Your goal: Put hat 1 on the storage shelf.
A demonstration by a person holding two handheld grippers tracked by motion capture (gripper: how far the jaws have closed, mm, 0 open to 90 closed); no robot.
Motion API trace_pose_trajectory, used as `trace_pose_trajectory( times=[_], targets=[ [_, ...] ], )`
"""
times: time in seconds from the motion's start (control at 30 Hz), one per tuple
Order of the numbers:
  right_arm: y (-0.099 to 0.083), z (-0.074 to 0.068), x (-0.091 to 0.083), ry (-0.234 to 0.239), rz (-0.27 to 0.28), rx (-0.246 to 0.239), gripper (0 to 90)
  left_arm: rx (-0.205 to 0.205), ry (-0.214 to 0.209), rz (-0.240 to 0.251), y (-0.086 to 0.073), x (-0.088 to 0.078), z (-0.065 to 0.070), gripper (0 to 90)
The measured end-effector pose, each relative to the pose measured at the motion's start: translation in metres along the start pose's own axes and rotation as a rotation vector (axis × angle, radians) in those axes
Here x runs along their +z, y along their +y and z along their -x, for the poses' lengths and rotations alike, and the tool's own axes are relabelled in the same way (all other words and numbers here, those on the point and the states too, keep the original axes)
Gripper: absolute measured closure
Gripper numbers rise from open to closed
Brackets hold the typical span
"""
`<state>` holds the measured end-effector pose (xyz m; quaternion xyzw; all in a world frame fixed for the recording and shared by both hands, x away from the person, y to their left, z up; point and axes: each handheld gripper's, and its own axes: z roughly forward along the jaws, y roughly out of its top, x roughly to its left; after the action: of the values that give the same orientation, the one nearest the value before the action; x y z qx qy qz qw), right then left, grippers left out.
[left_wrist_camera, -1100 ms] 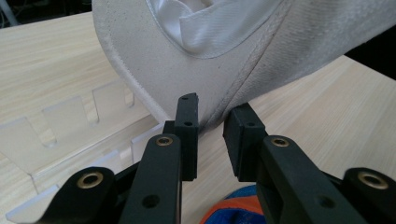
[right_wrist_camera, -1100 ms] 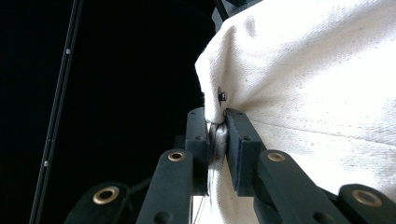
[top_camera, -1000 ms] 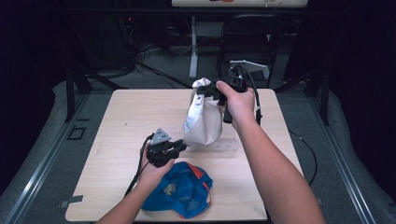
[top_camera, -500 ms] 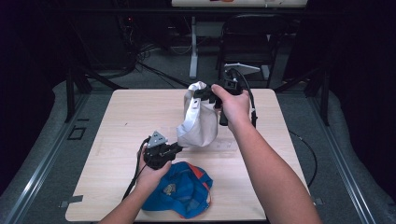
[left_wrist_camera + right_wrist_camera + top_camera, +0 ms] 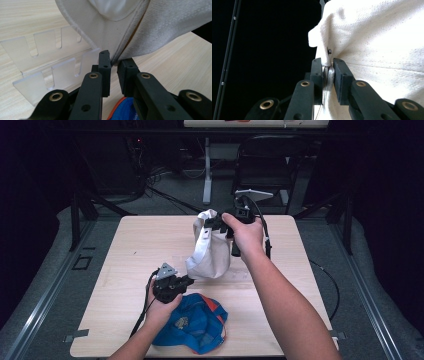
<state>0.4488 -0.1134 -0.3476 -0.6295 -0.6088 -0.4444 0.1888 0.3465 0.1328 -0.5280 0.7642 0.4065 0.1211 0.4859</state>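
My left hand [image 5: 161,306] comes in from the bottom edge, forearm low over the table, holding the left gripper [image 5: 189,280] level and pointing right; its jaws have just been closing and now pinch cloth between the pads. My right arm reaches far forward, wrist bent, right gripper [image 5: 212,223] raised and aimed left; its jaws have just been easing apart, cloth between them

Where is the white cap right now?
In the high view the white cap hangs mid-table, stretched between the right tongs and left tongs, just behind the blue cap.
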Motion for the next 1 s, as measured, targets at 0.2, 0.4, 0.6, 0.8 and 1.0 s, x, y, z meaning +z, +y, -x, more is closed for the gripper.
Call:
trace_pose_trajectory(
  times=[0.2,0.4,0.6,0.8,1.0],
  targets=[
    [-0.002,-0.002,0.0,-0.023,0.008,-0.032,70.7,-0.016,0.0,-0.002,-0.002,-0.001,-0.001,81.4],
    [-0.003,-0.005,-0.006,-0.03,0.027,-0.051,64.0,-0.021,0.01,0.013,-0.005,0.0,-0.001,81.8],
    [-0.005,-0.008,-0.015,-0.056,0.055,-0.079,62.7,-0.033,0.02,-0.012,-0.01,0.001,-0.006,83.4],
    [-0.006,-0.006,-0.022,-0.073,0.055,-0.092,63.0,-0.035,0.017,-0.01,-0.012,0.001,-0.007,83.3],
    [-0.007,-0.005,-0.028,-0.085,0.066,-0.1,63.0,-0.022,0.04,-0.028,-0.015,-0.002,-0.008,77.0]
  ],
)
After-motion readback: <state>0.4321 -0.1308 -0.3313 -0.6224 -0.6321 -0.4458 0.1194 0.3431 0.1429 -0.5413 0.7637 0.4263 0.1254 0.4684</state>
